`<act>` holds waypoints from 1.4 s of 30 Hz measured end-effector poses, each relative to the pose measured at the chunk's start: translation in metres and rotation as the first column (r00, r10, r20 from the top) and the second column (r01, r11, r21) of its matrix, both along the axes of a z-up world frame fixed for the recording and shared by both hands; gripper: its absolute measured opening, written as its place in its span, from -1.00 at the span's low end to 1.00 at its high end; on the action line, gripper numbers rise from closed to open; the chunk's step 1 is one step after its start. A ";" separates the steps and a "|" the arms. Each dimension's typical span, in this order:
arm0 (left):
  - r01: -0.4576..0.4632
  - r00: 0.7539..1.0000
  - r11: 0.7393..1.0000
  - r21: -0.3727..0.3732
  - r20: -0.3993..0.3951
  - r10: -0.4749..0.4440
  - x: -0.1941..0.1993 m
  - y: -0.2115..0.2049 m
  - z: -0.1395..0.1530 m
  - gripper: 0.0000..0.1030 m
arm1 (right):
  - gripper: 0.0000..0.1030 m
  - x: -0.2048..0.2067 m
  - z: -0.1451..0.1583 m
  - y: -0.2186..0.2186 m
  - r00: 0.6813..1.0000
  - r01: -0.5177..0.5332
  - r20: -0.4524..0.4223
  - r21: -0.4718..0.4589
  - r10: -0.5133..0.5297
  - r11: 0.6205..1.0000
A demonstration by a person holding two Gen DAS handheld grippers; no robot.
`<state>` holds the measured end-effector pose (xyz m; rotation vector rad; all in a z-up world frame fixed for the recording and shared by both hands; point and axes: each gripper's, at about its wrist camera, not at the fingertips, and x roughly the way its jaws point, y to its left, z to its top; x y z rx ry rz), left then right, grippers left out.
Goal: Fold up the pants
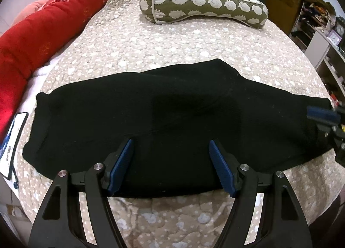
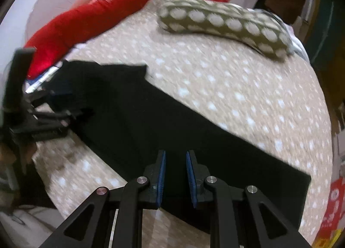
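Black pants [image 1: 163,107] lie flat across the beige quilted bedspread [image 1: 172,45], folded lengthwise into one long strip. My left gripper [image 1: 170,146] stands wide open over the strip's near edge, with nothing pinched between its blue pads. In the right wrist view the same pants [image 2: 138,118] run diagonally from upper left to lower right. My right gripper [image 2: 176,155] hovers over their near part, jaws a narrow gap apart, no fabric seen between the pads. The right gripper [image 1: 319,120] shows blurred at the pants' right end. The left gripper [image 2: 62,107] is a dark blur at their left end.
An olive pillow [image 1: 202,4] with white shapes lies at the bed's far side. A red quilt [image 1: 43,25] runs along the left edge. A flat white device [image 1: 13,140] lies beside the pants' left end. Shelves [image 1: 323,38] stand to the right of the bed.
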<state>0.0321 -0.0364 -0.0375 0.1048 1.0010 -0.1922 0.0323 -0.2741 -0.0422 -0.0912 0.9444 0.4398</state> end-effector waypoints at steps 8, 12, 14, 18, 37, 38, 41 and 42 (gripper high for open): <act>-0.053 0.998 0.999 0.004 0.015 0.053 -0.002 0.026 0.003 0.41 | -0.65 0.038 -0.007 0.073 0.988 -0.151 -0.023 -0.026 0.150 0.988; -0.075 0.997 0.997 -0.013 0.011 0.075 0.002 0.038 0.000 0.41 | -0.62 0.054 -0.025 0.091 0.982 -0.182 -0.058 -0.068 0.178 0.981; -0.083 0.997 0.996 -0.019 0.010 0.083 0.003 0.042 -0.001 0.41 | -0.61 0.058 -0.024 0.091 0.983 -0.175 -0.062 -0.051 0.172 0.983; -0.093 0.996 0.995 -0.030 0.011 0.094 0.003 0.046 0.000 0.41 | -0.60 0.056 -0.010 0.095 0.984 -0.173 -0.039 -0.041 0.172 0.984; -0.193 0.981 0.980 -0.046 0.021 0.195 -0.008 0.087 0.013 0.41 | -0.60 0.069 0.001 0.134 0.981 -0.191 -0.025 -0.021 0.191 0.981; -0.195 0.980 0.980 -0.045 0.024 0.196 -0.008 0.087 0.013 0.41 | -0.60 0.067 0.002 0.133 0.981 -0.191 -0.022 -0.022 0.190 0.981; -0.201 0.979 0.979 -0.043 0.023 0.202 -0.009 0.087 0.010 0.41 | -0.59 0.065 0.000 0.129 0.983 -0.182 -0.026 -0.017 0.182 0.983; -0.203 0.979 0.978 -0.044 0.021 0.204 -0.010 0.087 0.010 0.41 | -0.59 0.066 -0.004 0.129 0.983 -0.179 -0.035 -0.016 0.178 0.984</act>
